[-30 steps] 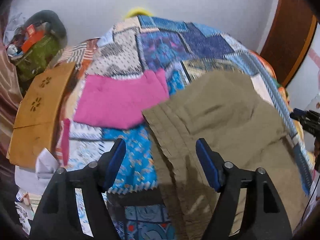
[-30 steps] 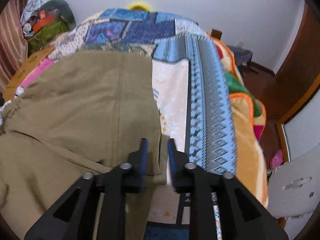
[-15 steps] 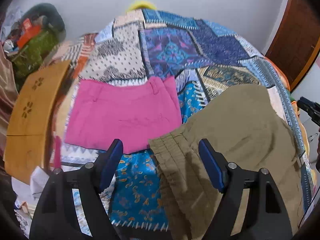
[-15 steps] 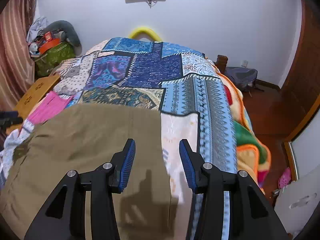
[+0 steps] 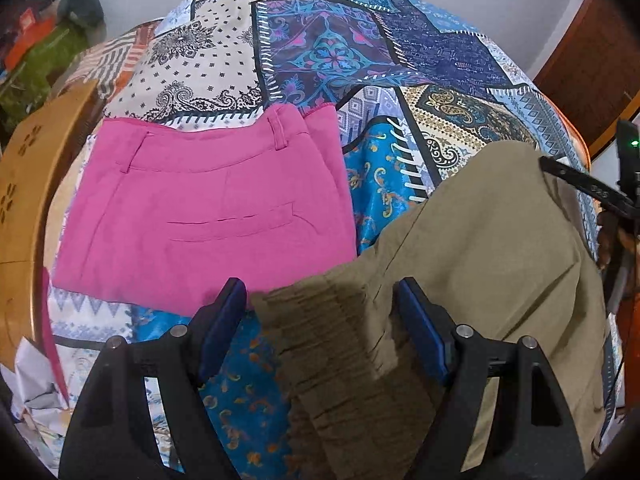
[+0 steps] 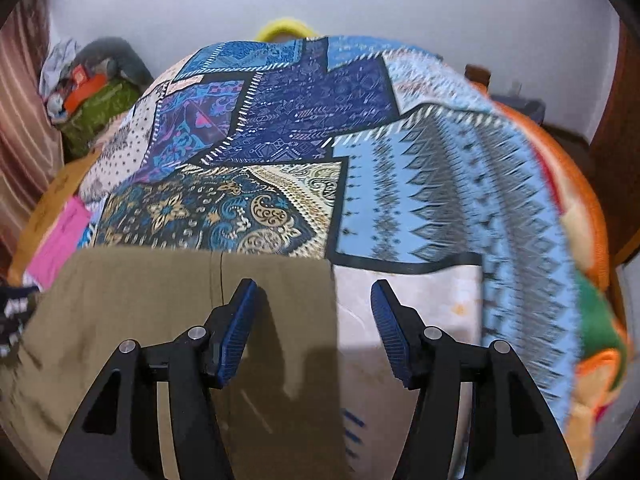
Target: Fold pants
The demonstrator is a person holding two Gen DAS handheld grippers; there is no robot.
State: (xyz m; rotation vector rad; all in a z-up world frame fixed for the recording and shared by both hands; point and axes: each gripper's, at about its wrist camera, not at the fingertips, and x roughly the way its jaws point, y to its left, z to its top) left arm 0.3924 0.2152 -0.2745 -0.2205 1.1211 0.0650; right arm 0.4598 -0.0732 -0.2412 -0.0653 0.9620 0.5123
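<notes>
On patchwork bedspread: olive pants lie folded, gathered waistband under left gripper, jaws wide, empty. Right gripper, clamped on pants edge a second ago, now opening above that edge, holding nothing. Left view alone shows whole pink folded pants; right view shows orange blanket.

Olive pants, folded pink pants, blue patchwork-patterned bedspread.

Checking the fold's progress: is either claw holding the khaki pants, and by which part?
Nothing is held: left claw open above the pants' waistband, right claw opening over their edge.
</notes>
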